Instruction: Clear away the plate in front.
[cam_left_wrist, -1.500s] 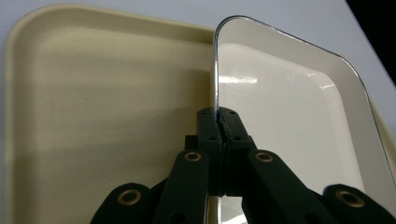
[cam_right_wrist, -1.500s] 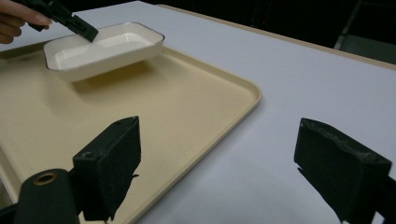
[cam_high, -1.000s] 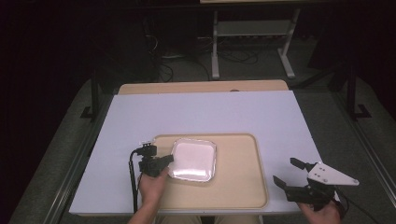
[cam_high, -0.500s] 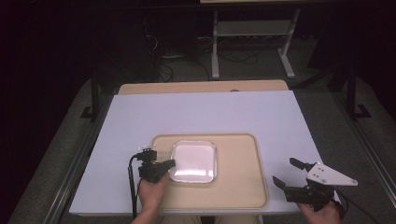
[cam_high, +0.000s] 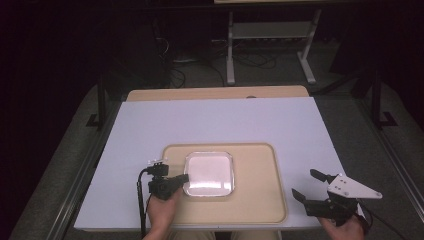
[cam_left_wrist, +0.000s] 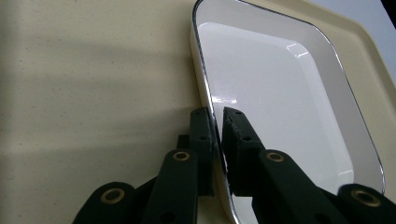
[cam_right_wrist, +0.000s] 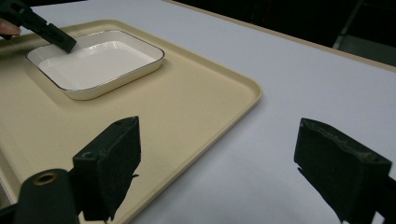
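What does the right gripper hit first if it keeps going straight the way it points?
Probably the tray. The right gripper is open and aims across the tray's near corner toward the white dish, which the left gripper pinches by its rim. If it travels above the tray, the dish comes first; its height is unclear.

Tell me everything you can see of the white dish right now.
The white dish is a shallow, glossy, rounded-rectangle pan with a thin dark rim, empty inside. It sits flat on the beige tray, left of the tray's middle. The left gripper pinches its rim, one jaw inside and one outside. Nothing else touches it.
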